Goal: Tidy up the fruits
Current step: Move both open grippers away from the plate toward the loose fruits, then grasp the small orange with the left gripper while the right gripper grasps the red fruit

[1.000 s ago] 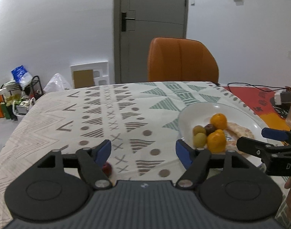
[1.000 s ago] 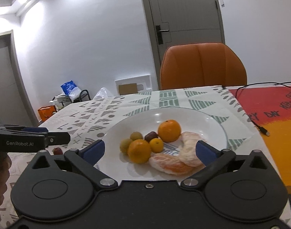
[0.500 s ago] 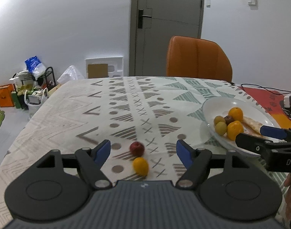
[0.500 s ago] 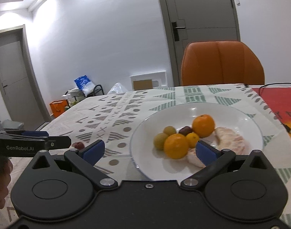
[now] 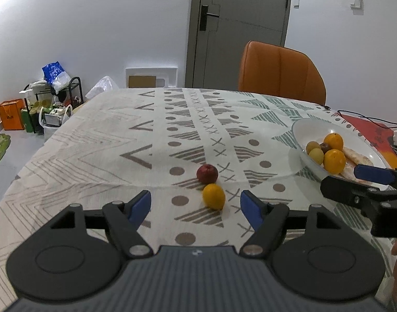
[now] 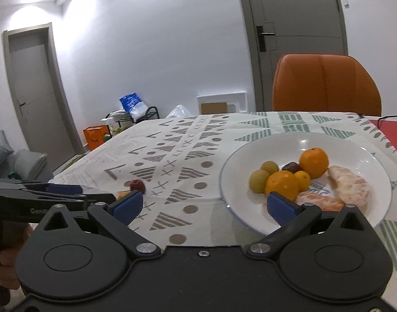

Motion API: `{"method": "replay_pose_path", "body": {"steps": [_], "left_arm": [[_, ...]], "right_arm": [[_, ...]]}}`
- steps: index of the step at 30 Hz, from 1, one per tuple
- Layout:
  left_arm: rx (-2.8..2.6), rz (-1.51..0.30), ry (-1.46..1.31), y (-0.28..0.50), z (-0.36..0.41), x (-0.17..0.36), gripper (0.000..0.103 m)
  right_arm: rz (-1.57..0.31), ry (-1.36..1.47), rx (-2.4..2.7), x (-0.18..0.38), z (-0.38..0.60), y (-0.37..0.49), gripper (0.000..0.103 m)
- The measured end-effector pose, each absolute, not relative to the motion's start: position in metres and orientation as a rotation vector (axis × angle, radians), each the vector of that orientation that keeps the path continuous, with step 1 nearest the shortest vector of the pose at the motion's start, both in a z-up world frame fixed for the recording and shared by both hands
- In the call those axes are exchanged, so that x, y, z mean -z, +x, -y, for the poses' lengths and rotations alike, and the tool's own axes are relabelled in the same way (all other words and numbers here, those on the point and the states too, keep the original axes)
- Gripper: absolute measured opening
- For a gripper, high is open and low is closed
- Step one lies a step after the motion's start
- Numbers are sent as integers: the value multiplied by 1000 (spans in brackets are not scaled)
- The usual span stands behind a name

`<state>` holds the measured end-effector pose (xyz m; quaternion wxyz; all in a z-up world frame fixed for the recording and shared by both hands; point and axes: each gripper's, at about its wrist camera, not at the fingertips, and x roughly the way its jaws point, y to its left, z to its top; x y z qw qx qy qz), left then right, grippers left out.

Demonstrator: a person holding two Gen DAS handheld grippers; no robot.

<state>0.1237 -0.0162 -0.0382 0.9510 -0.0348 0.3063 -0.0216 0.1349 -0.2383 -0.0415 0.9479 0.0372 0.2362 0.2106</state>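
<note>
Tablecloth [image 5: 99, 140]: matt woven cloth. Plate [image 6: 281, 145]: glossy white ceramic. Chair [image 5: 281, 75]: smooth orange leather-look.

a small round red fruit [image 5: 207, 173] lay on the patterned tablecloth [image 5: 136, 140], touching a small oval yellow-orange fruit [image 5: 213, 196] just before it. to their right sat a white round plate [image 6: 240, 161] holding more fruit, an orange padded chair [image 5: 281, 74] behind the table.

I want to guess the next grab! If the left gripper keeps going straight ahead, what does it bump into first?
Probably the small orange fruit, just ahead of the open left gripper; the red fruit sits right behind it.
</note>
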Motion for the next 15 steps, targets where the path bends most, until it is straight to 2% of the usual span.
{"method": "replay_pose_path", "body": {"steps": [9, 15], "left_arm": [[64, -627, -88, 126, 15, 47, 74], [94, -612, -99, 132, 16, 47, 68]], "right_arm": [[-490, 55, -465, 43, 223, 131, 103], [-494, 51, -458, 42, 221, 135, 101]]}}
